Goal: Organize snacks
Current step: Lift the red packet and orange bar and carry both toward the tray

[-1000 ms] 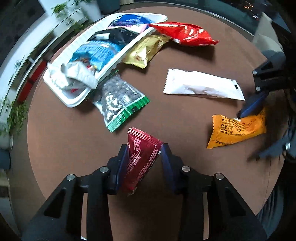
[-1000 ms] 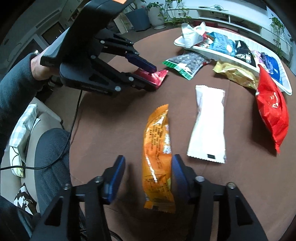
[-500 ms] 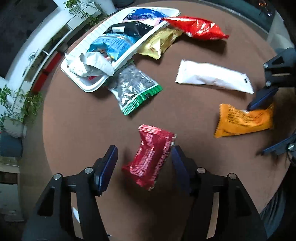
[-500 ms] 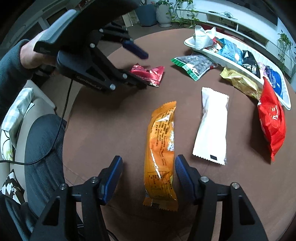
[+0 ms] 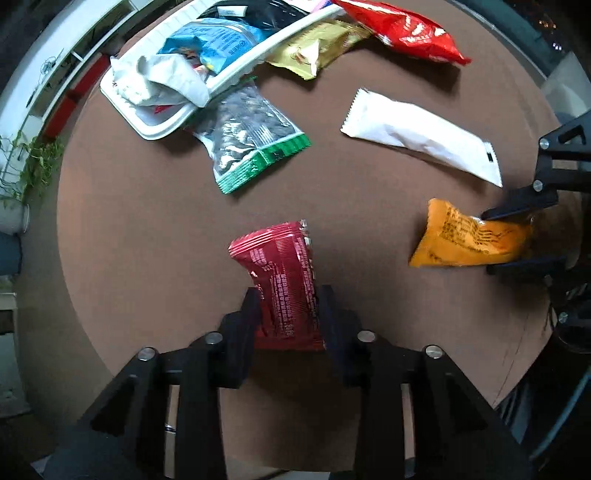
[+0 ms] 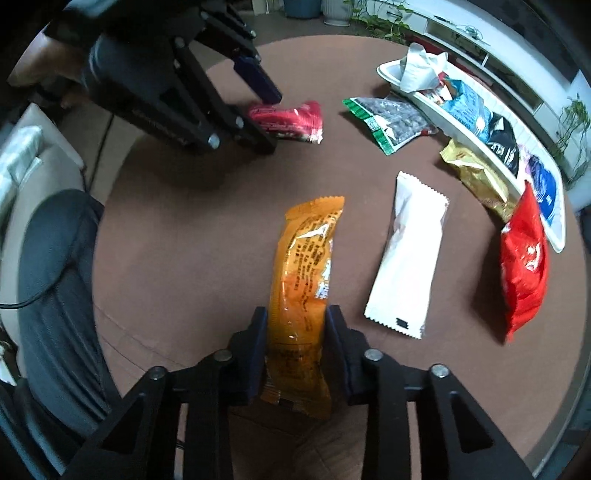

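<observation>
Six loose snack packets on the desk (image 5: 155,236); the left claw (image 5: 290,314) has just closed on the dark red packet (image 5: 284,284), and the right claw (image 6: 295,332) on the glossy orange packet (image 6: 303,273).

Round brown table (image 5: 147,229). On it, 1 white tray (image 5: 155,127) at the far edge, heaped with packets and crumpled white wrapping. Tucked partly under the tray's near rim, 1 clear packet of dark seeds with a green end (image 5: 251,136). Beside the tray's long side, 1 gold packet (image 5: 314,48), touching 1 bright red bag (image 5: 402,29). Nearer the middle, 1 long white packet (image 5: 421,136), lying flat and apart from the others. Toward the near edge, 1 dark red packet (image 5: 284,288) and 1 orange packet (image 5: 469,240), well apart from each other.
</observation>
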`<state>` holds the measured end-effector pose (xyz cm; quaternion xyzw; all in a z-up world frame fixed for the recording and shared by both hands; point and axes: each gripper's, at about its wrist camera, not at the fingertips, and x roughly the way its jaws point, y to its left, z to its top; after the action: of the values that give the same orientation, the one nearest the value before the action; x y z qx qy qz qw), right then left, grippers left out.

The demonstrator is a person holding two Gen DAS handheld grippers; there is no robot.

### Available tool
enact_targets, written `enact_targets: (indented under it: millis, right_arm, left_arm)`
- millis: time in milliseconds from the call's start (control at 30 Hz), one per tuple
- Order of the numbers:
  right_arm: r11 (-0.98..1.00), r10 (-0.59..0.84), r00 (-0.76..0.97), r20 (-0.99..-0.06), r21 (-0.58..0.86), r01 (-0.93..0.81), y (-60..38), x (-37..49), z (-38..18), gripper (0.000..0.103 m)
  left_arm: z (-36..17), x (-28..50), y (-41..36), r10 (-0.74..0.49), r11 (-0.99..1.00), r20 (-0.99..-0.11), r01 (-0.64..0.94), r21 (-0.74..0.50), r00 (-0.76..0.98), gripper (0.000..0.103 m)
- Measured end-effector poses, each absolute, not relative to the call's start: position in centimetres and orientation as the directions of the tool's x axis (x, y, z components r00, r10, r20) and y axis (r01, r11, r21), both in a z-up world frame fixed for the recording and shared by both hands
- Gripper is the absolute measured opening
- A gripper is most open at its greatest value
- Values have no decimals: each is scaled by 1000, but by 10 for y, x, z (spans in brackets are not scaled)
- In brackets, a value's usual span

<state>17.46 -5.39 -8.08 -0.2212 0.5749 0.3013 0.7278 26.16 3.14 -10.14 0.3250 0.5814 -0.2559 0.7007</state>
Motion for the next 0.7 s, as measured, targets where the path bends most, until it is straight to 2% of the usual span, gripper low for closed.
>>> enact_targets:
  millis: [200, 367, 600, 700]
  right_arm:
    - [717, 176, 167, -970, 10, -697, -43, 171, -82, 20]
    - [735, 214, 182, -960, 35, -677, -47, 157, -81, 16]
    - [762, 286, 219, -933, 83, -642, -67, 153, -65, 15]
    - [783, 329, 230, -916, 129, -608, -82, 155, -56, 15]
  left_arm:
    - [-100, 254, 26, 36, 698, -973, 691, 189, 230, 22]
    - [-96, 246, 38, -11, 762, -963, 626, 165, 267, 17]
    - [-86, 236, 60, -140, 819, -954, 573, 39, 265, 17]
    - [-73, 230, 69, -272, 839, -923, 538, -88, 274, 17]
